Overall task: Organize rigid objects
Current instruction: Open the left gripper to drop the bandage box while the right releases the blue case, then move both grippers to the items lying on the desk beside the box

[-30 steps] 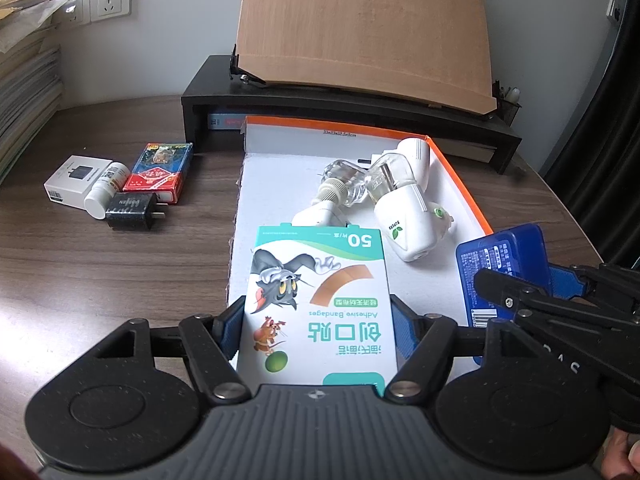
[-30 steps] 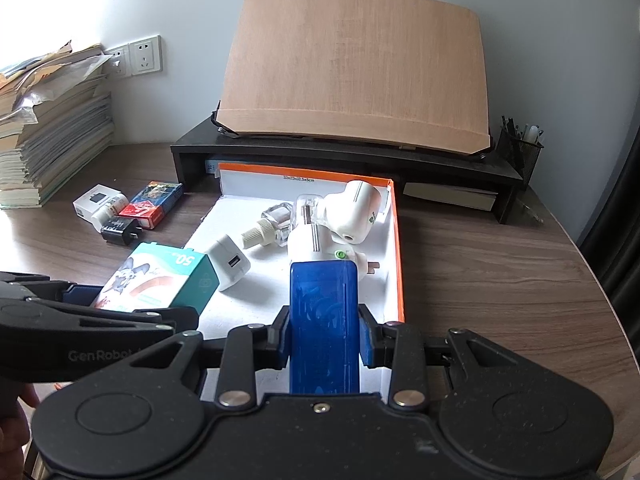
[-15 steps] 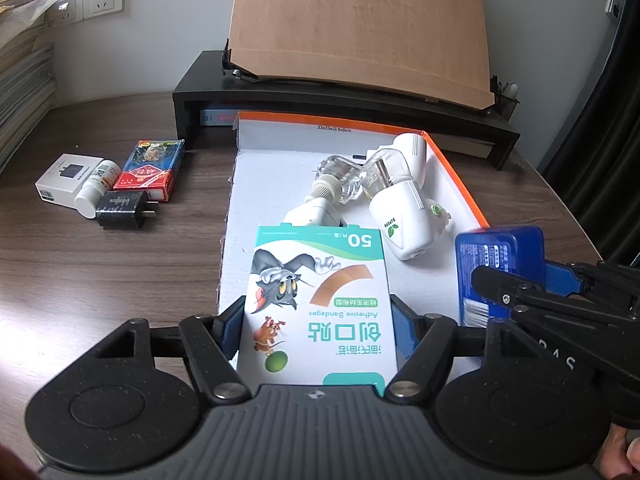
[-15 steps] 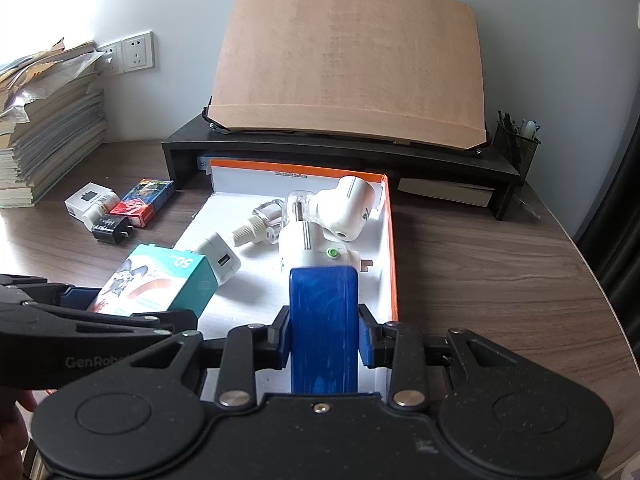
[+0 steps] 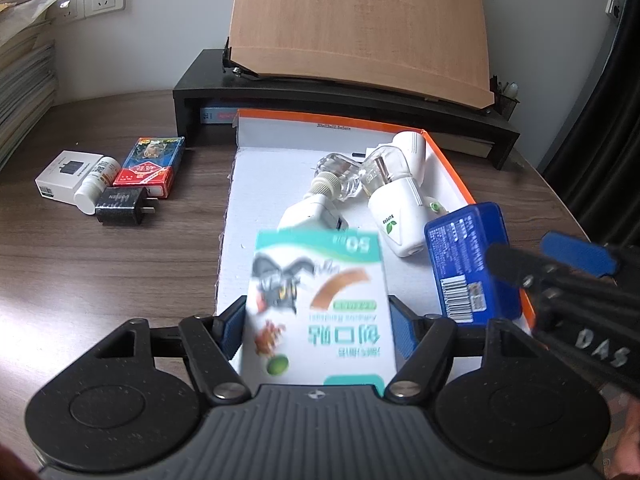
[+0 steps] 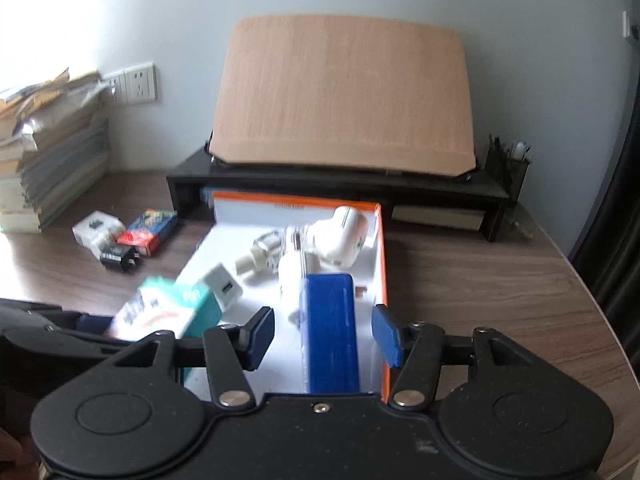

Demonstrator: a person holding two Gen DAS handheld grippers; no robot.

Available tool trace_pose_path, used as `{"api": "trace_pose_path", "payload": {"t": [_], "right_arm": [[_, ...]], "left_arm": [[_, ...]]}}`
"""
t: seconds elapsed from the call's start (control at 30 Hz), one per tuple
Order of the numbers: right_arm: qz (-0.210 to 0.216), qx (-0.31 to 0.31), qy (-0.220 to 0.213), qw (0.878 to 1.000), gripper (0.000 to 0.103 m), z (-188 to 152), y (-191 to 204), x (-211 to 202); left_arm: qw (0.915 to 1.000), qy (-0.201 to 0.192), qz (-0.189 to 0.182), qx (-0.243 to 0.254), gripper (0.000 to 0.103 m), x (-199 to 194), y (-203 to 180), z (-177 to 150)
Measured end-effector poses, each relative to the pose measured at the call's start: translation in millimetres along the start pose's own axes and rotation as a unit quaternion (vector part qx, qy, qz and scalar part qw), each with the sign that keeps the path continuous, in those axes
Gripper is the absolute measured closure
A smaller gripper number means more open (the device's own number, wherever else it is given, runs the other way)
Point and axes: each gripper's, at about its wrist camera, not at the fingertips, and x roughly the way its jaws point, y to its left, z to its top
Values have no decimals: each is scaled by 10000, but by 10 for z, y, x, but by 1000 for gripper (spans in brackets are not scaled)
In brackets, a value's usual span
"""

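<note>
My left gripper [image 5: 316, 320] has opened around the green and white bandage box [image 5: 320, 300], with gaps at both pads; the box tilts over the near end of the orange-rimmed white tray [image 5: 452, 168]. My right gripper [image 6: 324, 332] is open; the blue box [image 6: 330, 328] stands on edge between its spread pads, touching neither, inside the tray [image 6: 380, 248] by its right wall. The blue box also shows in the left wrist view [image 5: 468, 256]. White plug-in devices [image 5: 400, 204] and a white charger [image 5: 312, 216] lie in the tray.
Left of the tray on the wooden desk lie a red card box [image 5: 150, 166], a black charger [image 5: 120, 206], a white bottle [image 5: 94, 190] and a white box [image 5: 64, 172]. A black monitor stand [image 5: 320, 92] with a wooden board stands behind. Stacked books [image 6: 48, 160] sit far left.
Both grippers have opened: the right let go of the blue box, the left let go of the bandage box, which tipped. Both have pulled back from the tray.
</note>
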Motion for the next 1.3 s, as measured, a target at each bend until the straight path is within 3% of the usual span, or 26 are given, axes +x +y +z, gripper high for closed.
{"api": "trace_pose_path", "payload": {"t": [0.43, 1.3], "right_arm": [[-97, 125, -350, 9993, 36, -2, -58, -232], [614, -248, -306, 9973, 34, -1, 430, -346]], "left_arm": [[9995, -263, -147, -7, 26, -196, -59, 3], [9937, -428, 755, -705, 18, -659, 547, -93]]}}
